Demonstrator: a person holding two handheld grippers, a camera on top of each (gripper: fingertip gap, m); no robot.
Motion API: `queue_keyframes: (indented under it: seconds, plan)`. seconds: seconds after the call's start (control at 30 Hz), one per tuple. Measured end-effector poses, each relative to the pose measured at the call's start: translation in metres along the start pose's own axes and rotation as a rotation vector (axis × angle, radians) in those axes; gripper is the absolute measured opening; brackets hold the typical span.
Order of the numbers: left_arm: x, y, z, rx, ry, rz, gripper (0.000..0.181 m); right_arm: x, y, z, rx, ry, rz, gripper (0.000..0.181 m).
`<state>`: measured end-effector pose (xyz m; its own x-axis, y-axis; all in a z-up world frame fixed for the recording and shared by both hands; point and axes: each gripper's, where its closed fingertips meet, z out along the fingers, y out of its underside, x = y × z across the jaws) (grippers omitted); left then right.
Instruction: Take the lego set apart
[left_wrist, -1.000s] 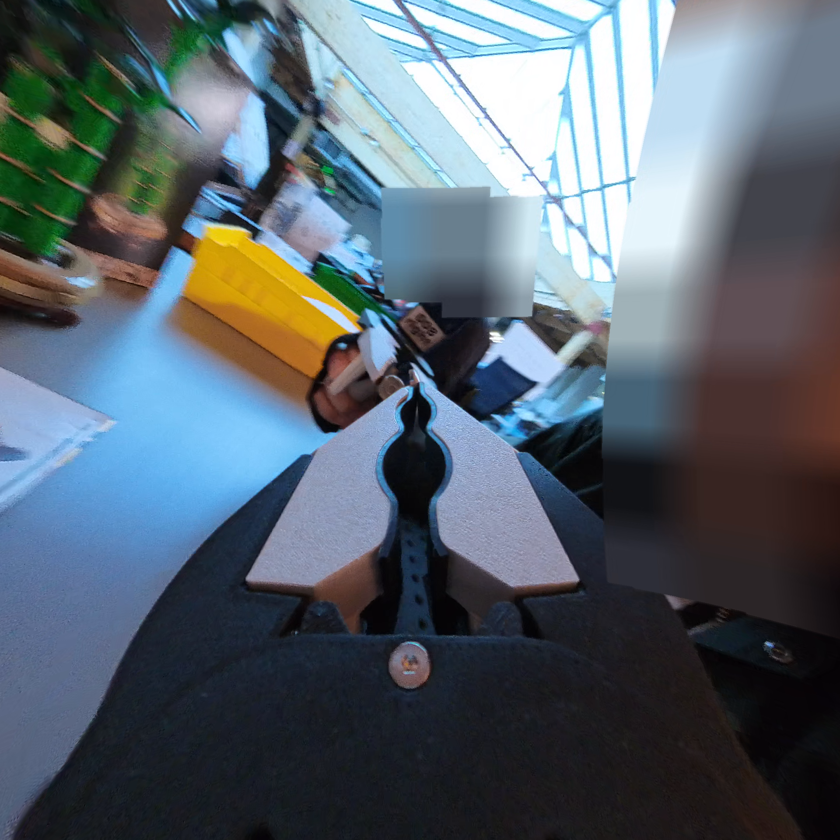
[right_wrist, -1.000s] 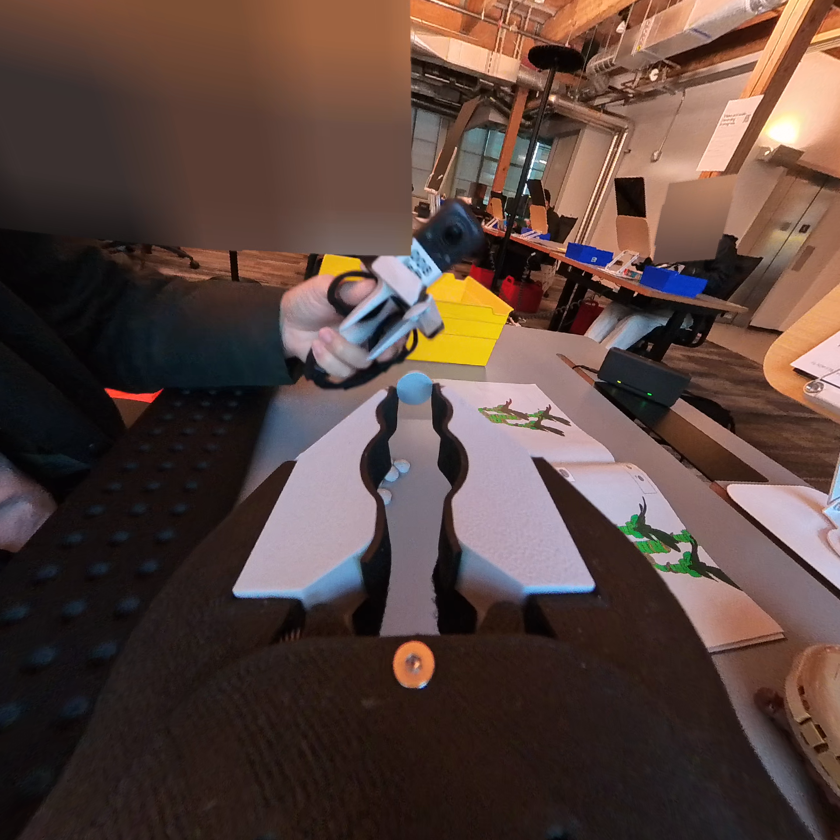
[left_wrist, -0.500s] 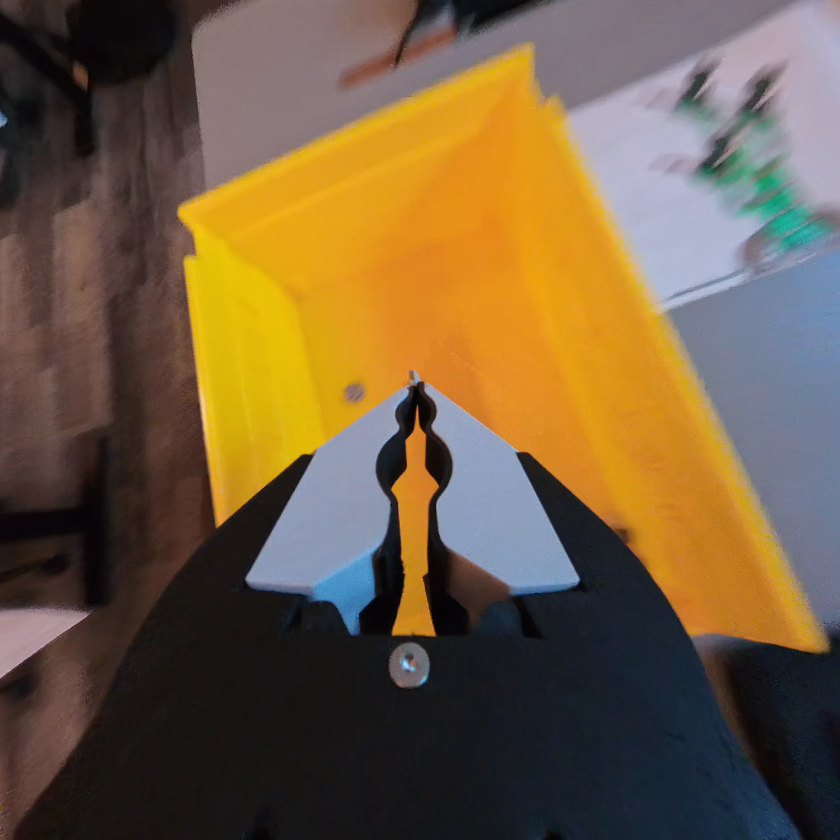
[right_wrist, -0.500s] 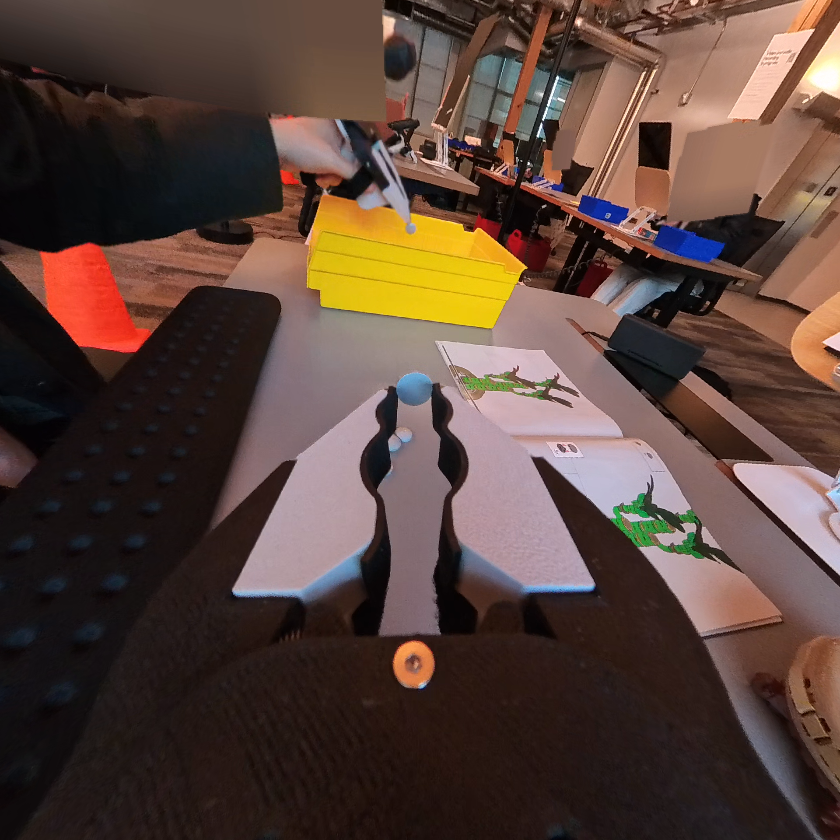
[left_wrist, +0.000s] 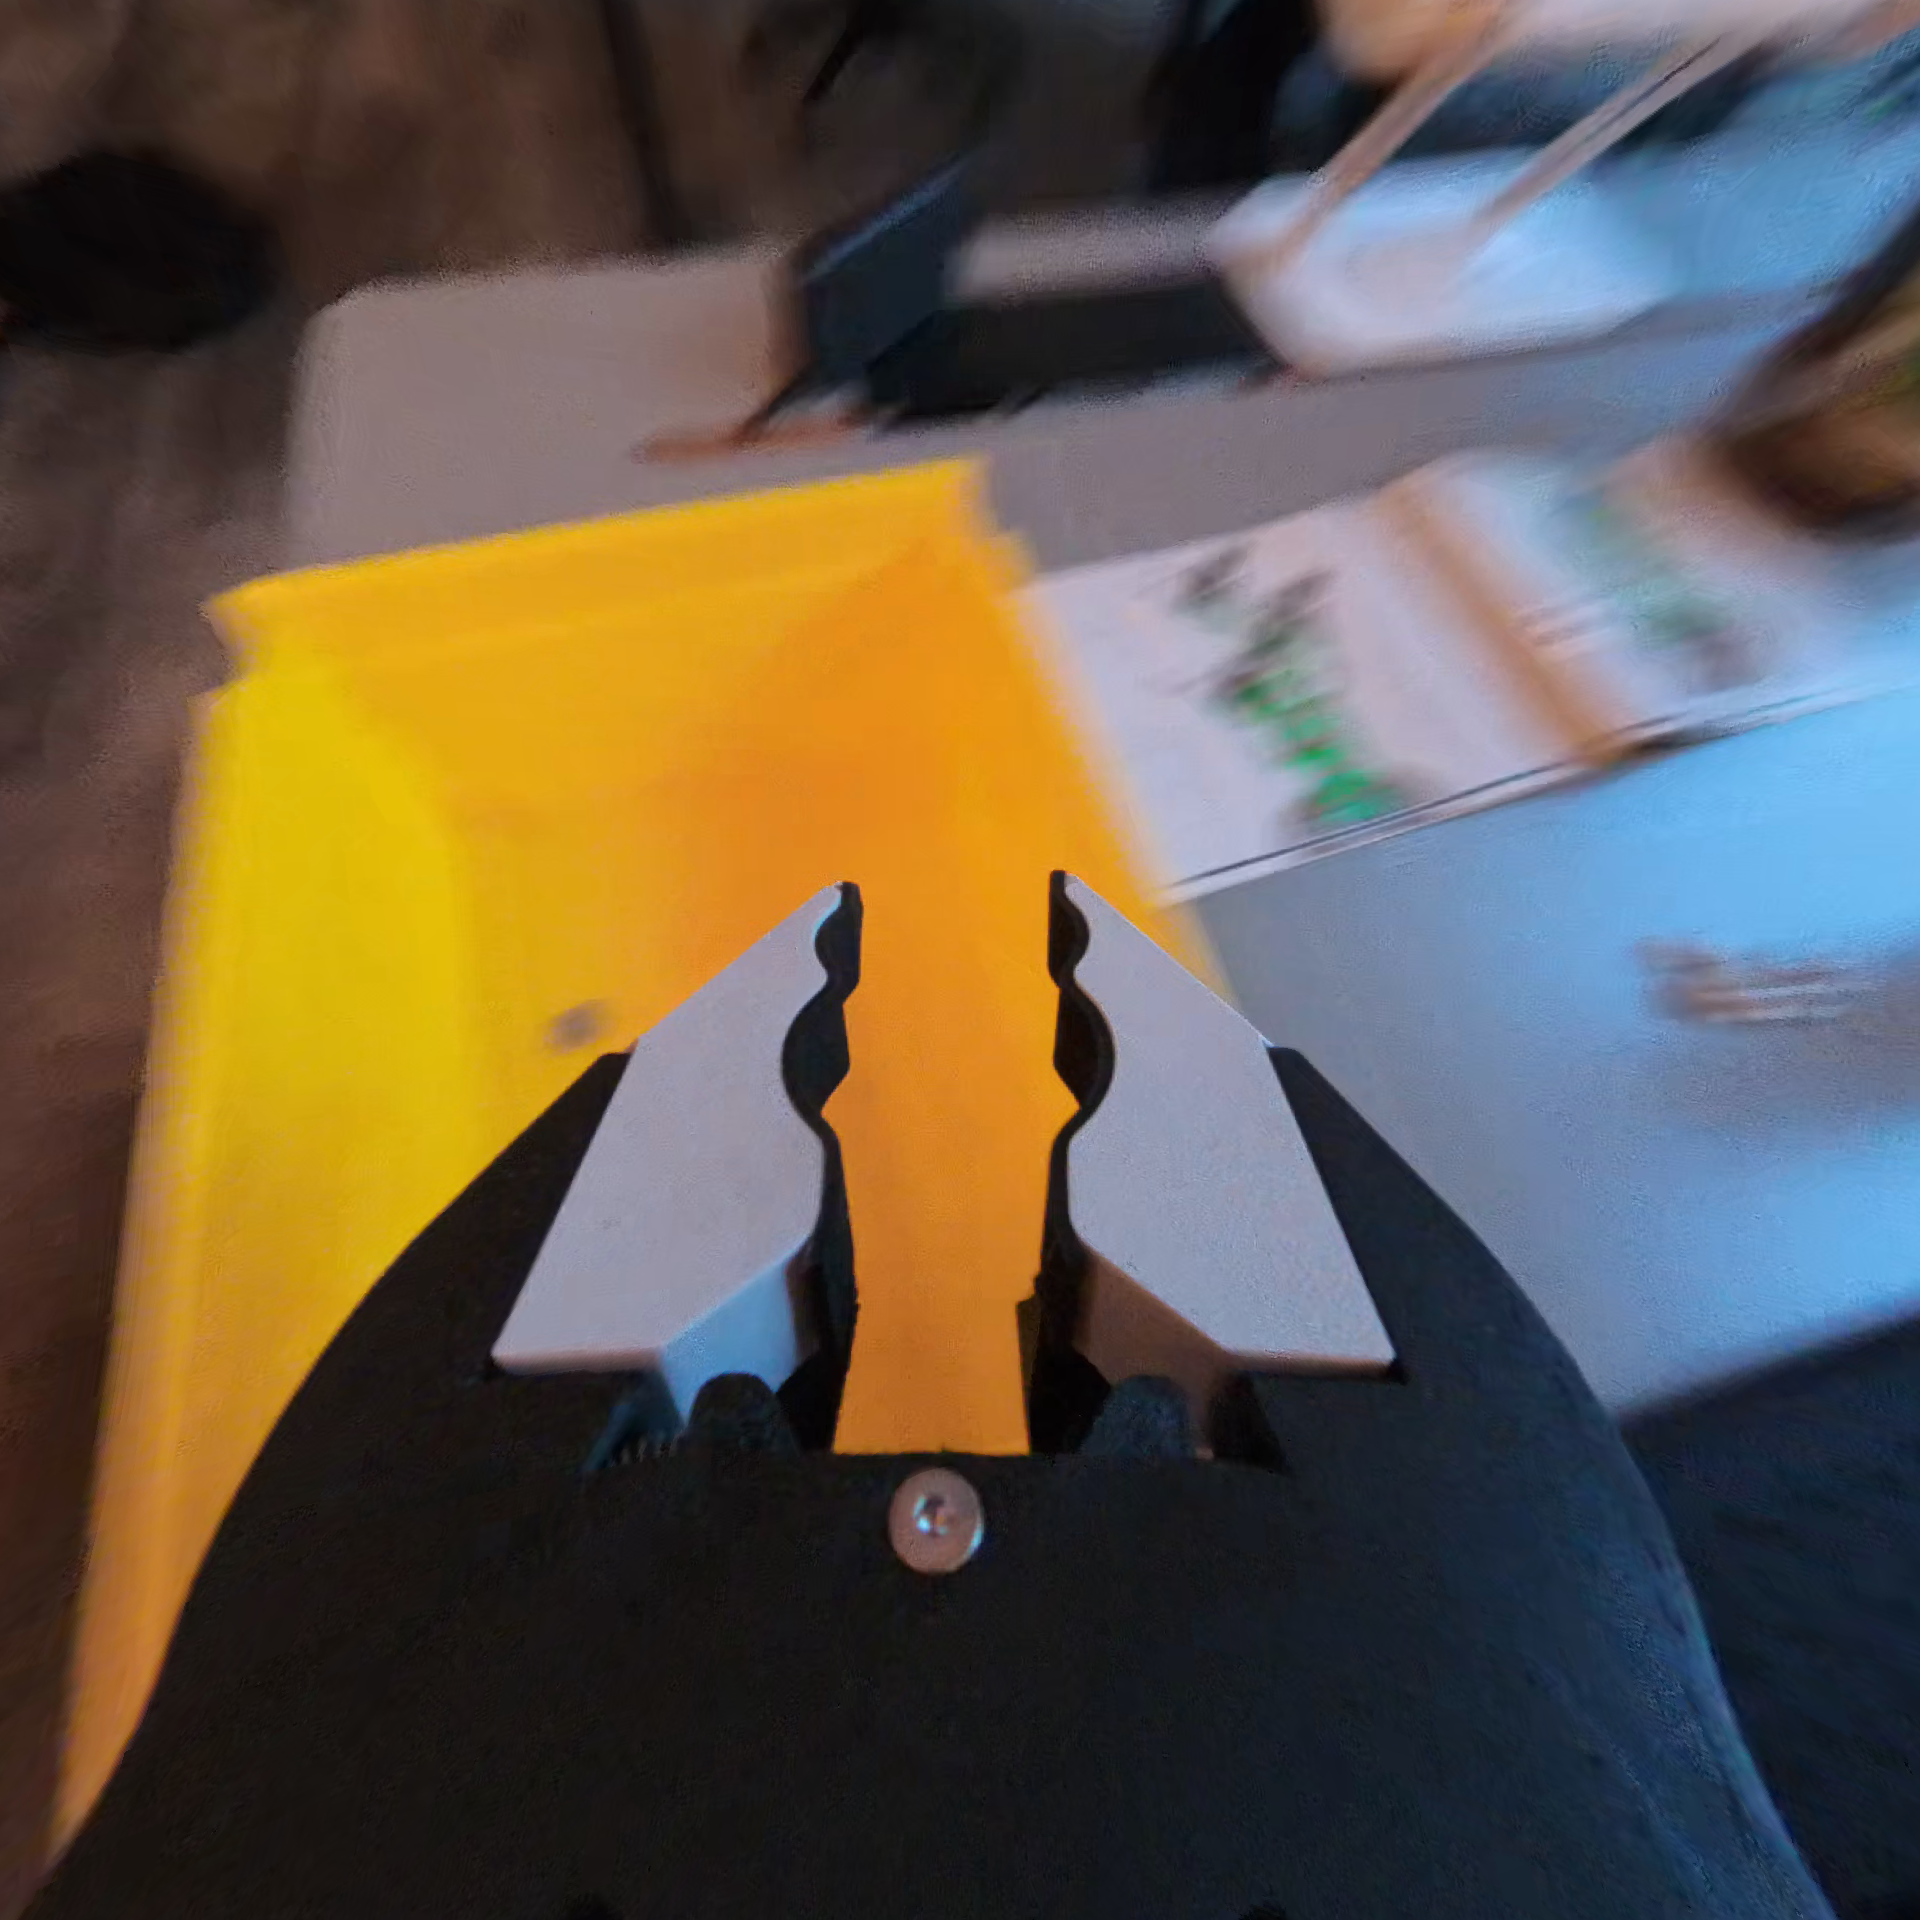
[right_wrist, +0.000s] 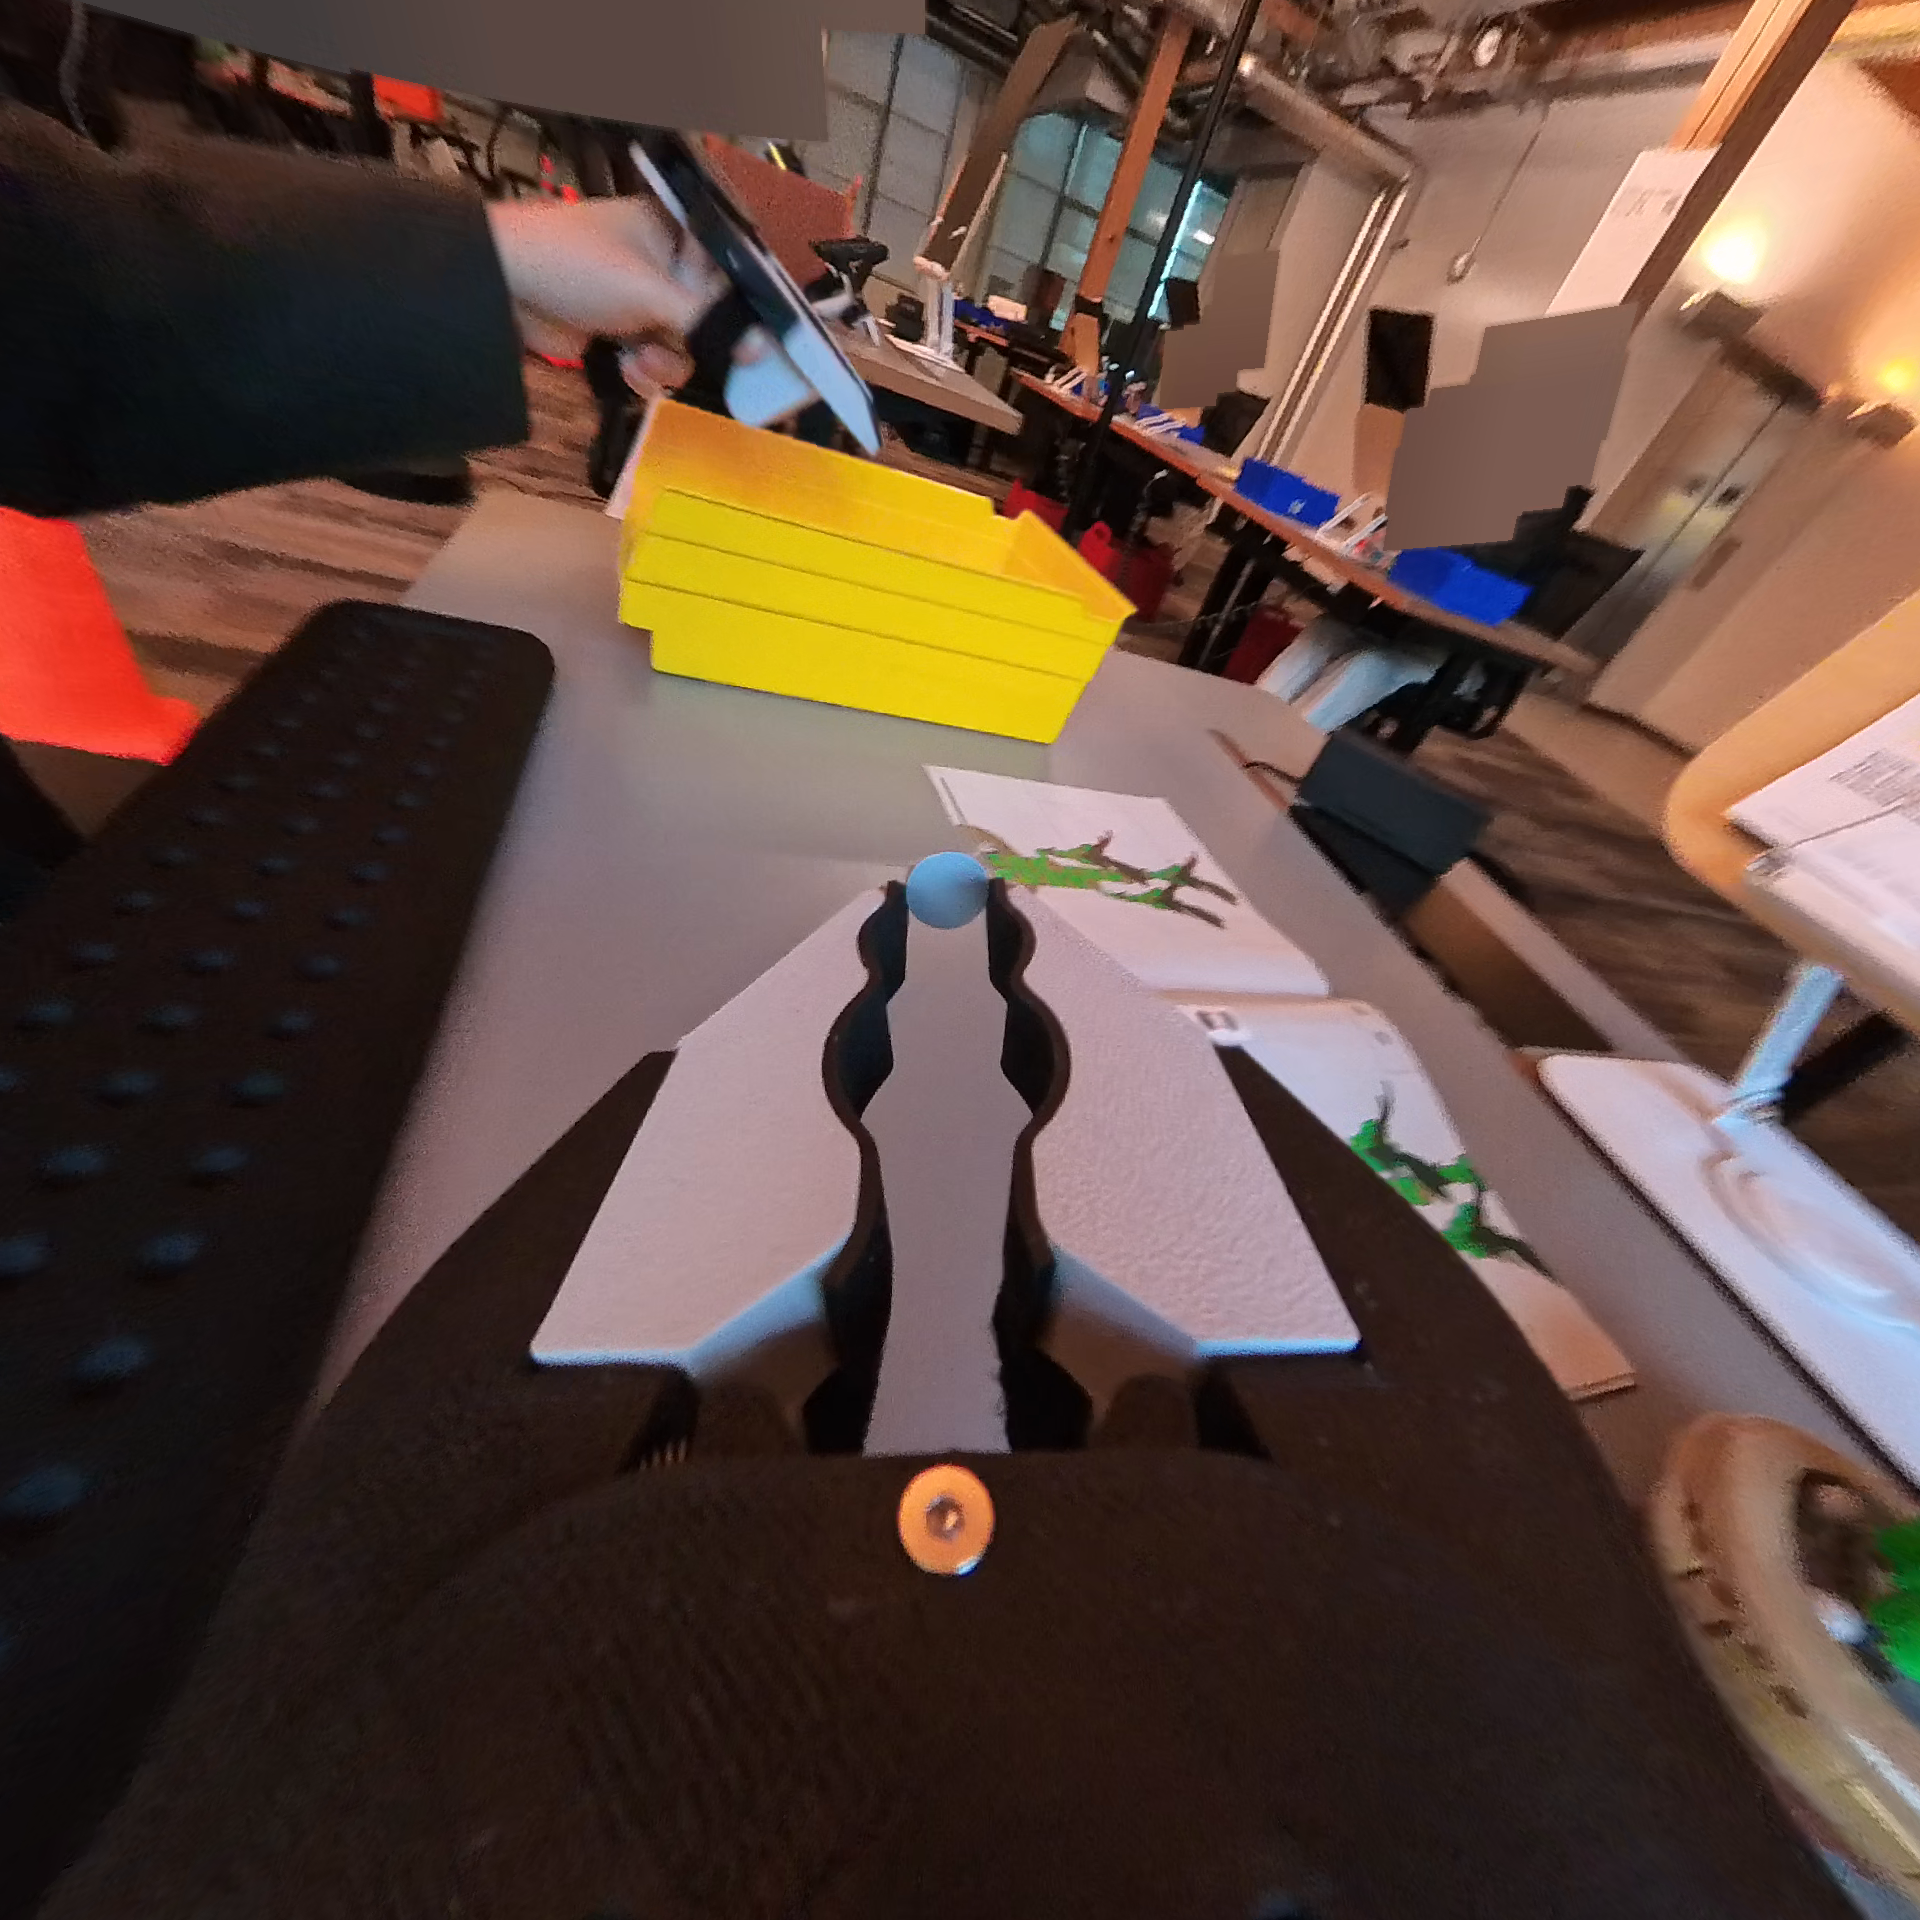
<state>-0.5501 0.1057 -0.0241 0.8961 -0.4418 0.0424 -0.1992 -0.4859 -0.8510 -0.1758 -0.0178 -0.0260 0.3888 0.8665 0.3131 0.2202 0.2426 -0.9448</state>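
Left wrist view, blurred by motion: the left tongs (left_wrist: 954, 891) fill the lower centre of the frame, their two pale fingers spread apart with nothing between them. They hang over the inside of a yellow bin (left_wrist: 332, 883) that takes up the left and middle of the frame. A small round grey piece (left_wrist: 578, 1024) lies on the bin's floor, at the left of the tongs' tips. At the right of the bin, an open booklet (left_wrist: 1340, 717) with green drawings lies on the grey surface (left_wrist: 1558, 1091).

Right wrist view: at the upper left of the frame, a hand (right_wrist: 613, 281) in a dark sleeve holds the left tongs above the near left corner of the yellow bin, which is the top one of a stack (right_wrist: 852, 623) on the surface. A black studded mat (right_wrist: 229, 935) runs along the left edge. In the lower centre, the right tongs (right_wrist: 945, 902) are clamped on a small pale blue round lego piece (right_wrist: 945, 888) at their very tips, raised above the surface. At the right of them lies the open booklet. In the lower right corner, a tan round base with green bits, the rest of the lego set (right_wrist: 1797, 1600), is partly cut off by the frame edge.
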Motion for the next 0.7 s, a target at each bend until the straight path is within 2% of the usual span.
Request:
queue_keyframes:
  seconds: [0.07, 0.13, 0.17, 0.23, 0.33, 0.4, 0.43, 0.53, 0.7]
  plan:
    - [0.086, -0.025, -0.017, 0.148, 0.262, -0.049, 0.034, 0.0, -0.008, 0.0, 0.027, 0.049, -0.1, 0.014]
    - [0.169, -0.037, -0.033, 0.249, 0.5, -0.059, 0.031, -0.003, -0.017, -0.001, 0.064, 0.07, -0.149, 0.014]
    - [0.203, -0.042, -0.038, 0.311, 0.597, -0.076, 0.025, -0.005, -0.023, -0.003, 0.096, 0.078, -0.155, 0.014]
    - [0.258, -0.051, -0.04, 0.397, 0.795, -0.17, 0.027, -0.007, -0.035, -0.006, 0.154, 0.09, -0.163, 0.014]
    - [0.32, -0.045, -0.015, 0.267, 1.09, -0.338, 0.051, -0.01, -0.038, -0.008, 0.163, 0.102, -0.213, 0.014]
    - [0.354, -0.038, -0.003, 0.162, 1.267, -0.424, 0.045, -0.012, -0.038, -0.008, 0.164, 0.094, -0.231, 0.014]
    - [0.365, -0.037, 0.002, 0.14, 1.309, -0.46, 0.043, -0.013, -0.038, -0.008, 0.166, 0.091, -0.236, 0.014]
    - [0.386, -0.029, 0.019, 0.092, 1.318, -0.432, 0.044, -0.017, -0.04, -0.007, 0.173, 0.078, -0.249, 0.014]
    - [0.401, -0.025, 0.022, 0.037, 1.38, -0.431, 0.041, -0.02, -0.039, -0.005, 0.164, 0.067, -0.264, 0.014]
